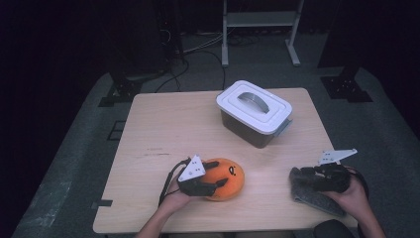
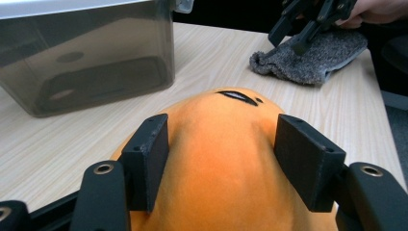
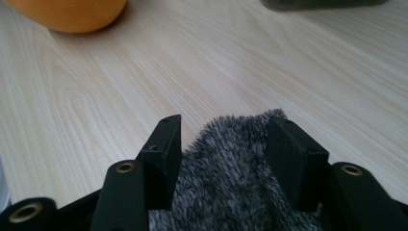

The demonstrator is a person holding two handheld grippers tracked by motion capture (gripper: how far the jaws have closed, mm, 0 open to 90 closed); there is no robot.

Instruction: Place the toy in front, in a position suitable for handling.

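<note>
- Left gripper (image 1: pixel 214 182) has its jaws clamped on both sides of the orange plush toy (image 1: pixel 229 178), which sits near the table's (image 1: pixel 168 124) front edge.
- Behind, mid-table, the lidded grey box (image 1: pixel 255 113) stands well apart.
- Right gripper (image 1: pixel 303 178) straddles the fuzzy grey cloth (image 1: pixel 313 197) at the front right, jaws pressing its sides.
</note>
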